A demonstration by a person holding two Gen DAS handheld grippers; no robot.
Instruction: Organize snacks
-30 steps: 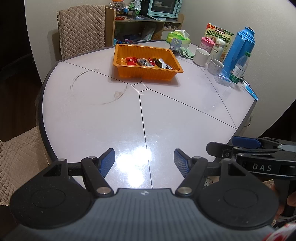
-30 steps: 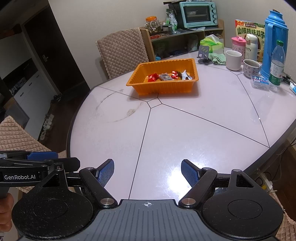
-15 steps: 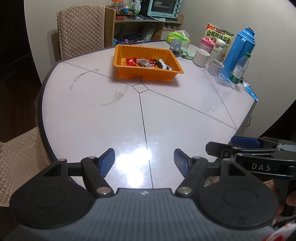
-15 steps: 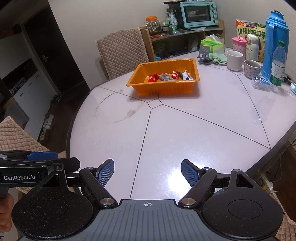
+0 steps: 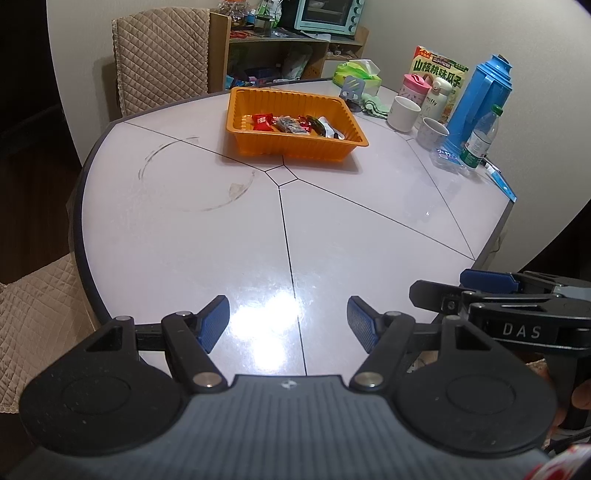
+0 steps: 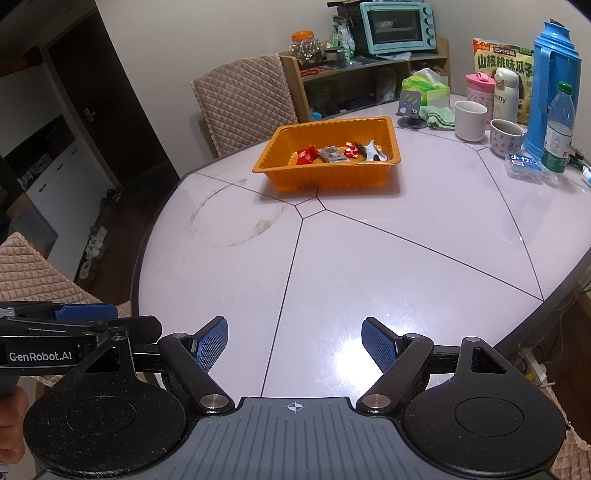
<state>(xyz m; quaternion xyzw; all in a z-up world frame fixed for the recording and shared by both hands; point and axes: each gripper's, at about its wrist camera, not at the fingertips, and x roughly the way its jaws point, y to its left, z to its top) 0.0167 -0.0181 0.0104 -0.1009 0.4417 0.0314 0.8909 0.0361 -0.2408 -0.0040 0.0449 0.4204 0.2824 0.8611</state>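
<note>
I hold my left gripper (image 5: 288,319) and right gripper (image 6: 294,343) wide and empty at the table's six o'clock edge, since the wrapped snacks (image 6: 338,152) already sit in the orange tray (image 6: 332,177) at twelve.

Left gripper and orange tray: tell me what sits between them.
Only bare white tabletop with dark seam lines and a faint ring stain separates the left gripper from the orange tray, per the left wrist view.

Home dining rm: quilted chair covers (image 6: 243,96), mint toaster oven (image 6: 397,26) on cluttered wooden shelf (image 6: 369,79), blue thermos (image 6: 554,85), mugs (image 6: 470,120) & tissue box (image 6: 428,86) on surface (image 6: 369,266).
</note>
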